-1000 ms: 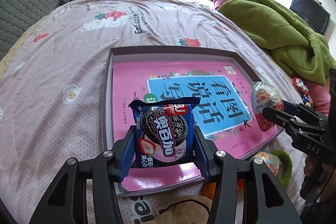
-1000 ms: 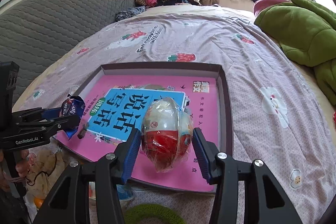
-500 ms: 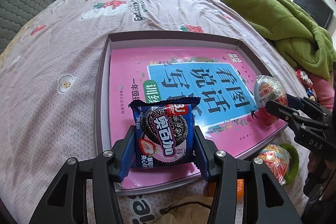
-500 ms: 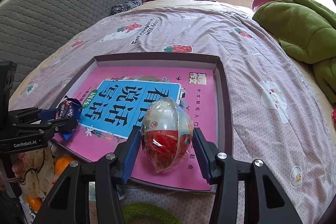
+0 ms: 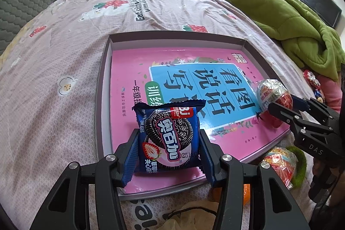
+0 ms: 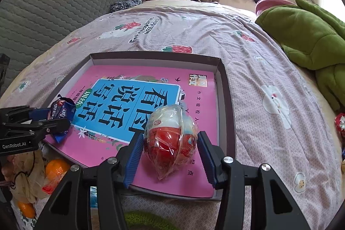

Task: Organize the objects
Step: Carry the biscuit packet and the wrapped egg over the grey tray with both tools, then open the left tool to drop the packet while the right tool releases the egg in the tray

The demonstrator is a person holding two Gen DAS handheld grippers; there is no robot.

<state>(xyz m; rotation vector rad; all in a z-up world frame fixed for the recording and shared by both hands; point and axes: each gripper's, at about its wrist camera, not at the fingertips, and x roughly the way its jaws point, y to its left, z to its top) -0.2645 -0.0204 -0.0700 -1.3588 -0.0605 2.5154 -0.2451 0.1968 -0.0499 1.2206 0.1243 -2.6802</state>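
1. The landmark is the shallow grey tray (image 5: 101,100) on the bedsheet (image 5: 54,70), with a pink workbook (image 5: 133,70) covering its floor. Everything below is placed against it.

2. Over the tray's near-left corner, the left gripper (image 5: 168,147) clamps a blue cookie packet (image 5: 169,136) by its two side edges. The packet's long axis runs along the fingers, with its crimped end pointing towards the tray's far wall. It seems to sit at or just above the workbook; I cannot tell whether it touches.

3. Near the tray's near-right corner, the right gripper (image 6: 171,149) brackets a cellophane-wrapped toy egg (image 6: 171,140), narrow end towards the camera. The blue pads appear slightly clear of the wrapper on both sides, so the grip looks loose or opening, and the egg probably rests on the workbook.

4. What the next move turns on: each item already lies inside the tray walls, directly between its own fingers, so placing likely needs only spreading the fingers and pulling back along the finger axis.

5. Outside the tray's near edge lie oranges (image 6: 57,168) and another wrapped snack (image 5: 278,162).
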